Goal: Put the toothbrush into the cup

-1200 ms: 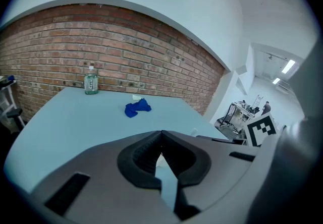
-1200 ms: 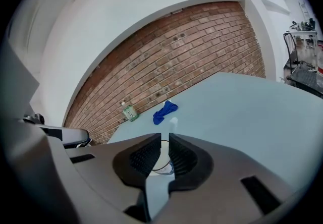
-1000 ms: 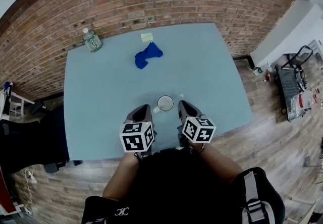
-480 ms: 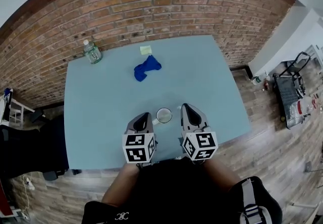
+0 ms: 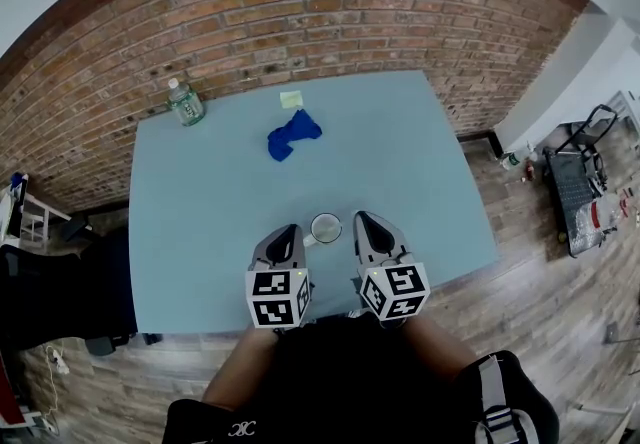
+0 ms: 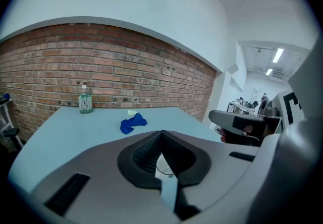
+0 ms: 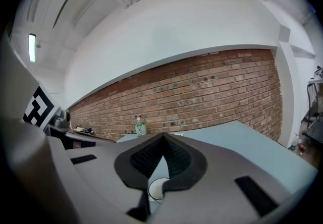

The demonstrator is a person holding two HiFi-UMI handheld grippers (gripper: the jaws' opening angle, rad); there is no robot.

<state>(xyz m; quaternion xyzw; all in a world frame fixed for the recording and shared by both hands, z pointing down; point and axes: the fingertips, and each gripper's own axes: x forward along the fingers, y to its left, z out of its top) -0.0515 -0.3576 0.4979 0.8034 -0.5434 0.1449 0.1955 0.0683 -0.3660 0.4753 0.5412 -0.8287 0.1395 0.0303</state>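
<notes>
The cup (image 5: 326,228) stands near the table's (image 5: 200,182) front edge, between the left gripper (image 5: 288,230) and right gripper (image 5: 362,220). Both have their jaws closed on nothing. A cloth (image 5: 293,134) lies toward the far edge, a bottle (image 5: 184,103) at the far left corner.

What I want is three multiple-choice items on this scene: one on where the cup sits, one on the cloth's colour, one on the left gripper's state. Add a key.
1. On the table, the cup stands:
A) at the far edge
B) between the left gripper and the right gripper
C) at the far right corner

2. The cloth is:
A) red
B) blue
C) white

3. The left gripper is:
A) wide open
B) shut on a toothbrush
C) shut, empty

Key: B, the head view shows it flanked by both; B, it reads blue in two views; C, its jaws meet with nothing held.
</notes>
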